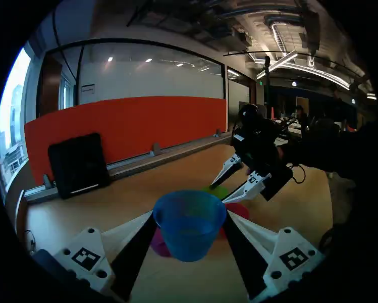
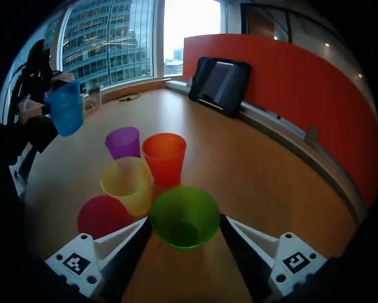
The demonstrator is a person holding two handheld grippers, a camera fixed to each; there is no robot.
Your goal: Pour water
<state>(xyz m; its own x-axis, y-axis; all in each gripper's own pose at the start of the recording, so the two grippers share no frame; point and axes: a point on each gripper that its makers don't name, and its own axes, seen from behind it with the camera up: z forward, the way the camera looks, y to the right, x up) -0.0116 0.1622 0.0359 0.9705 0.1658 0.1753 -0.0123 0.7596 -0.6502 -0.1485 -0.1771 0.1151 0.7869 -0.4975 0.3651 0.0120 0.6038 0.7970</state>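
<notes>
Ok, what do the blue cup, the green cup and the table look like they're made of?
Blue cup and green cup: likely translucent plastic, smooth, slightly glossy; light glows through their thin walls. Table: wood or wood-look laminate, satin; warm brown with soft reflections, grain too blurred to tell which.

The blue cup (image 1: 190,224) hides most of a purplish cup (image 1: 158,243), green cup (image 1: 219,191) and reddish cup (image 1: 239,209)

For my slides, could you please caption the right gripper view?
Right gripper grips a green cup; left gripper holds a blue cup.
</notes>
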